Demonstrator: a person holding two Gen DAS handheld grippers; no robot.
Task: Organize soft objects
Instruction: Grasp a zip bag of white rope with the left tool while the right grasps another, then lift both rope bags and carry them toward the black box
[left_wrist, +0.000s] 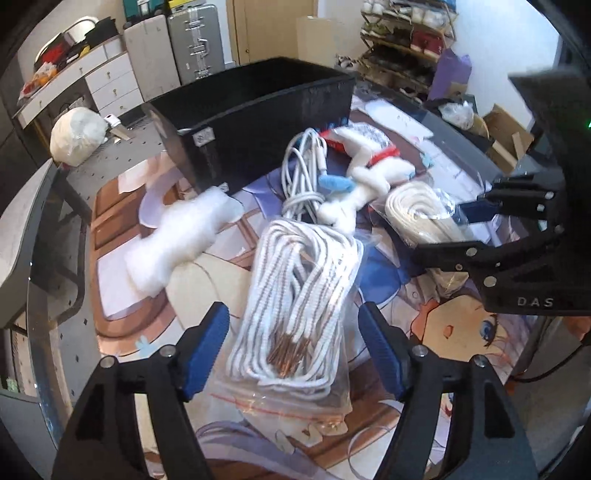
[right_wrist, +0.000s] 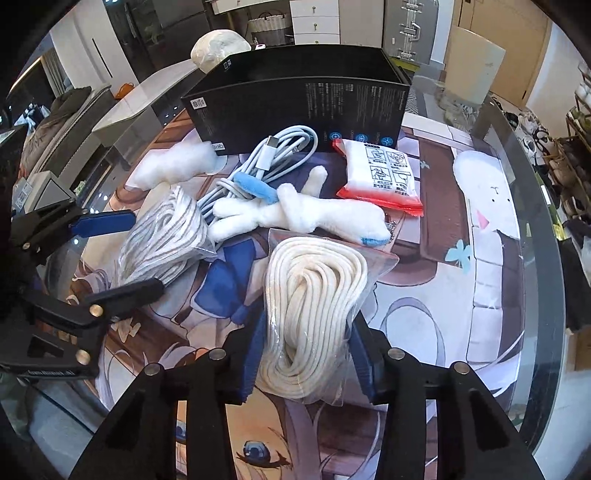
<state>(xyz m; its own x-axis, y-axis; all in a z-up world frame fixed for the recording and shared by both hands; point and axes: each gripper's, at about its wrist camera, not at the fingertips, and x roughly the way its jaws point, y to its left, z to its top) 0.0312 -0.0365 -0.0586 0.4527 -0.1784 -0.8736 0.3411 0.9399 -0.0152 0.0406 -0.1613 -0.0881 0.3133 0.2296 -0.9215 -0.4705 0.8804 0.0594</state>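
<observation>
A bagged bundle of white-and-brown striped cord (left_wrist: 295, 295) lies between the open fingers of my left gripper (left_wrist: 293, 343); the pads stand apart from the bag. The same bundle shows in the right wrist view (right_wrist: 162, 240). My right gripper (right_wrist: 306, 358) is shut on a bagged coil of cream rope (right_wrist: 314, 314), also seen in the left wrist view (left_wrist: 417, 214). A white plush toy (right_wrist: 295, 216), a white cable (right_wrist: 273, 155), a cotton wad (right_wrist: 173, 166) and a red-edged tissue pack (right_wrist: 380, 177) lie before an open black box (right_wrist: 295, 107).
An anime-print mat (right_wrist: 424, 306) covers the glass table (right_wrist: 532, 221). A white bagged lump (left_wrist: 77, 134) sits at the far left edge. Drawers, suitcases and a shoe rack (left_wrist: 402, 44) stand behind the table.
</observation>
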